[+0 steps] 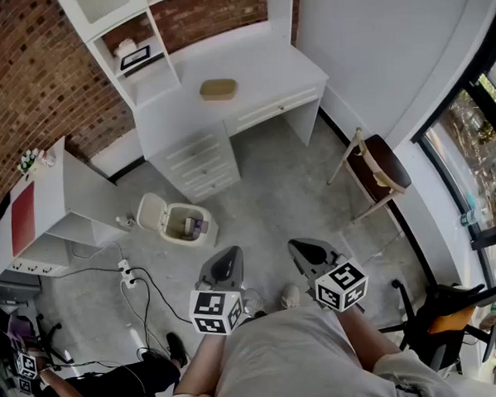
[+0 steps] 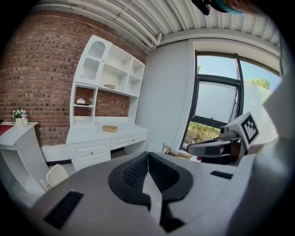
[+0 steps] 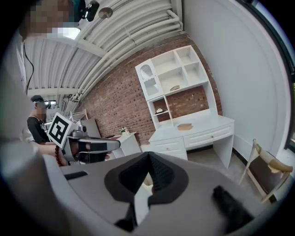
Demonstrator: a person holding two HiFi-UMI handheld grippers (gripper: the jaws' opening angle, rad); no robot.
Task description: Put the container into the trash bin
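Container on desk, well apart from left gripper and right gripper; both jaws closed, empty.

Home study: white desk, brick wall.

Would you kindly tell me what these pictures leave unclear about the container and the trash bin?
Trash bin contents: head view, a small purplish thing inside, too small to identify.
Trash bin body: left gripper view, only the lid shows; the shut left claw hides the rest.
Container: every view, too small to tell whether it has a lid or what it holds.
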